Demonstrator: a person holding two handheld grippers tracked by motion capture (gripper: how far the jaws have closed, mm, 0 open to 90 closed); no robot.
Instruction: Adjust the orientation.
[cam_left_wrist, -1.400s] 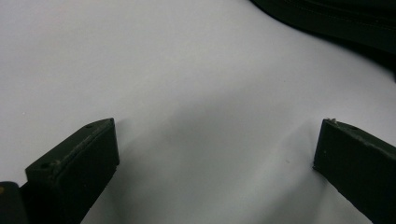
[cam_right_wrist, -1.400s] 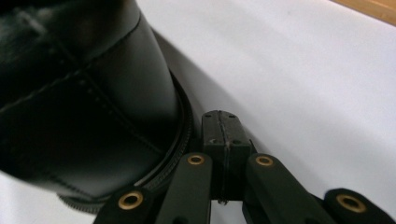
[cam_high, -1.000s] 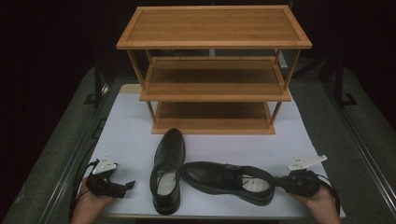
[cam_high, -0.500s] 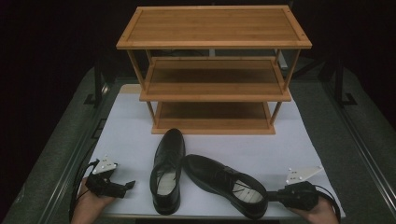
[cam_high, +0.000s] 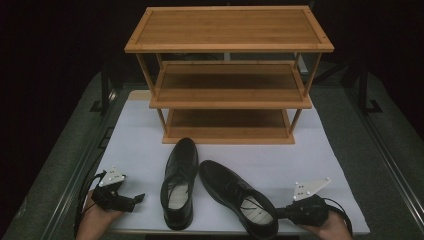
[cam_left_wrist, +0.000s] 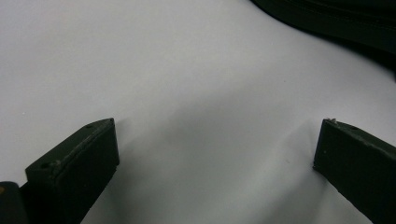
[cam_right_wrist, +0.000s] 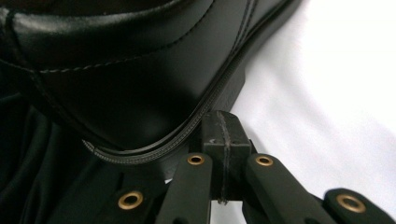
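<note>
Nudging angled shoe (cam_high: 239, 197) heel: your right gripper (cam_high: 283, 213) pinched closed, pressing it; left gripper (cam_high: 136, 199) open, idle. Push slow toward rack (cam_high: 227, 75).

Lab-style recording bench, white mat (cam_high: 135, 145), black surround, bamboo shoe rack (cam_high: 227, 75)

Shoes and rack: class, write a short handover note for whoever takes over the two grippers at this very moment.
Left gripper: open, empty, low over the white mat, left of the left shoe.
Right gripper: shut, holding nothing, jaw tips pressed against the heel of the right shoe.
Both shoes lie on the mat in front of the rack, the right one angled.
Done: nothing shelved.
Left: probably straighten the right shoe, then shelve both.
</note>
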